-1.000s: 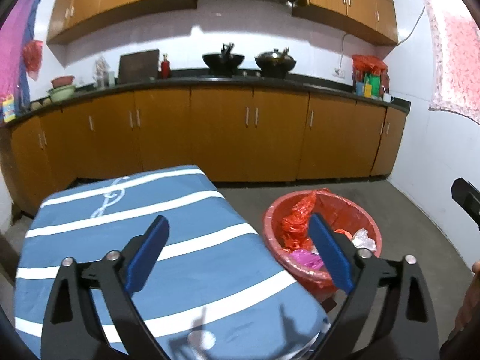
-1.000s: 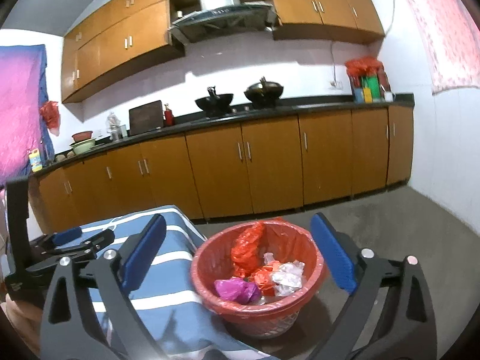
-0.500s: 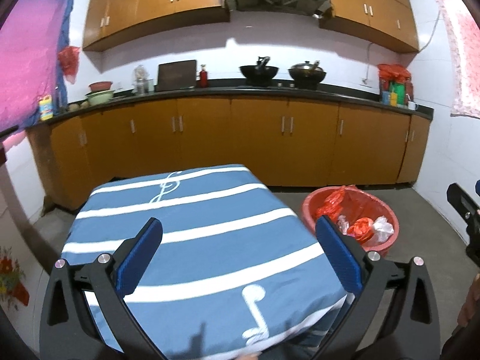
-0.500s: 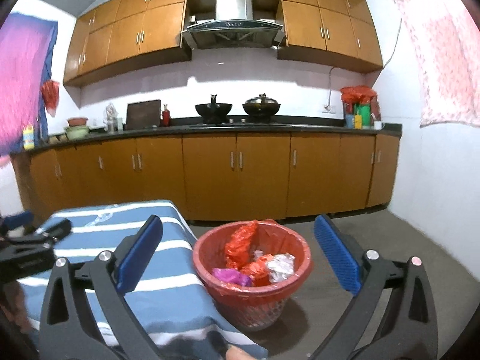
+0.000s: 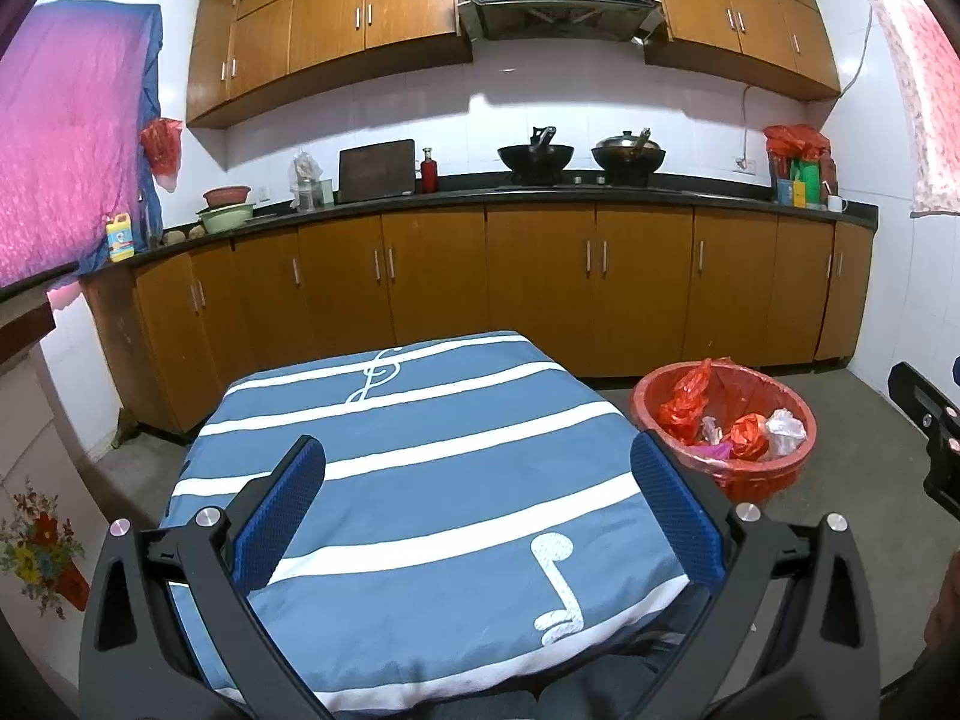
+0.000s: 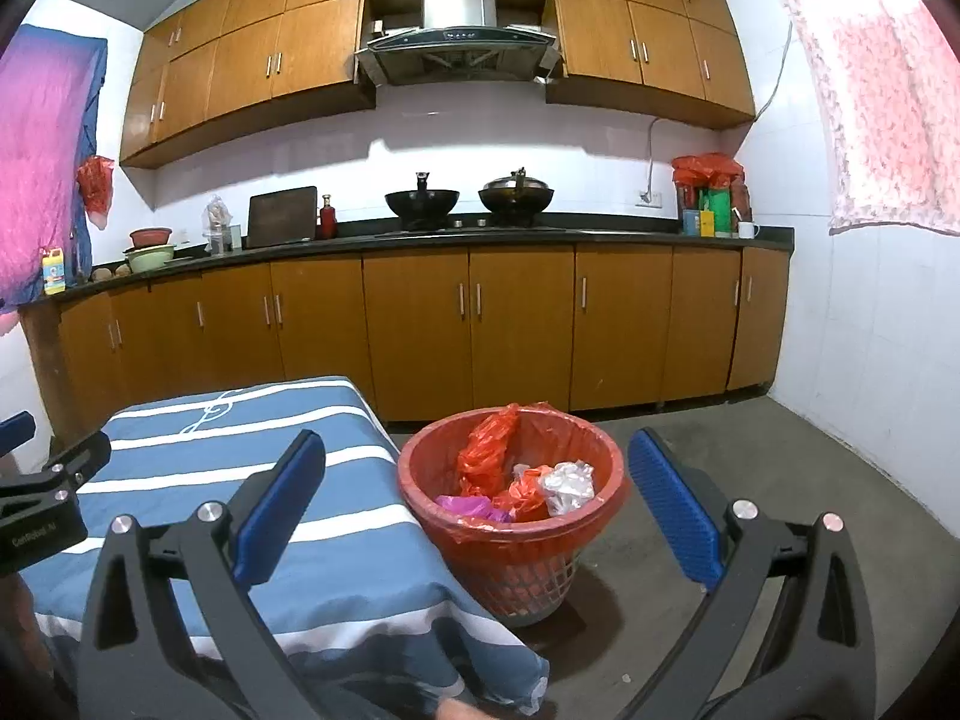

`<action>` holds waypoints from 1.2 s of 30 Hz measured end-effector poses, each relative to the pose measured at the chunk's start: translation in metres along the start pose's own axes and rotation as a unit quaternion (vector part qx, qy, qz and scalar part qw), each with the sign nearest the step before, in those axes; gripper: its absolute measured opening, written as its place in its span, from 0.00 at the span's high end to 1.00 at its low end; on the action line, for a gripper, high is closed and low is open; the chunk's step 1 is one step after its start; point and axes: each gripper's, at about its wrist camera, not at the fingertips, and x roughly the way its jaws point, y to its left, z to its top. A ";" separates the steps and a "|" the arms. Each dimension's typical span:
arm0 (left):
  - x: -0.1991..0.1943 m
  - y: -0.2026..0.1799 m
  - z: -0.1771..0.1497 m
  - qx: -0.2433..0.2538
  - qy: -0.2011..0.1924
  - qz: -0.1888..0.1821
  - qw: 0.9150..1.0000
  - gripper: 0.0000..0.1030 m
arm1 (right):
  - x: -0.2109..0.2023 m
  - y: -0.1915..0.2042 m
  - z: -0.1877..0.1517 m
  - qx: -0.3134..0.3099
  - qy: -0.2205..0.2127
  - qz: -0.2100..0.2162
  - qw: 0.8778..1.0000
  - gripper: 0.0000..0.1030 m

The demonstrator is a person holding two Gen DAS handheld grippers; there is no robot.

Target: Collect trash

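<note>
Two grippers, both empty, fingers spread wide apart. Left gripper (image 5: 477, 504) hangs above the table (image 5: 420, 480), which is covered in a blue cloth with white stripes and music notes. Right gripper (image 6: 477, 504) hangs off the table's right edge, looking down toward the bin.

Bin (image 6: 420, 498): red basket lined with a red bag, standing on the concrete floor just beside the table's right side. Not touching the cloth as far as either view shows. Inside it: a crumpled red bag (image 6: 483, 450), a white plastic wad (image 6: 567, 483), a pink scrap (image 6: 462, 504). The left view shows the same bin (image 5: 654, 414) to the right of and beyond the left gripper.

No loose trash visible on the cloth or on the floor patch in sight. Counter at the back holds woks, bowls and bottles; too far off to say whether any of it counts as trash.

Key relation: the bin lies ahead of and between the right gripper's fingers, slightly left of centre, while for the left gripper it lies well off to the right. The right hand is clearly the nearer one. The bin is round, so no long axis matters; its rim faces straight up.

Judgement: collection looks finished or nearly so. If the bag is to be lifted out, the right gripper would drop forward onto the near rim.
</note>
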 end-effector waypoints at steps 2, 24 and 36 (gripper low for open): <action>-0.001 0.002 -0.003 -0.003 0.001 0.002 1.000 0.02 | -0.002 0.003 -0.002 -0.006 -0.001 -0.001 1.000 0.04; -0.014 0.018 -0.008 -0.020 -0.010 0.010 1.000 0.02 | -0.006 0.009 -0.004 -0.007 -0.001 0.003 1.000 0.04; -0.017 0.019 -0.008 -0.019 -0.012 0.008 1.000 0.02 | -0.008 0.010 -0.001 -0.005 -0.004 0.003 1.000 0.04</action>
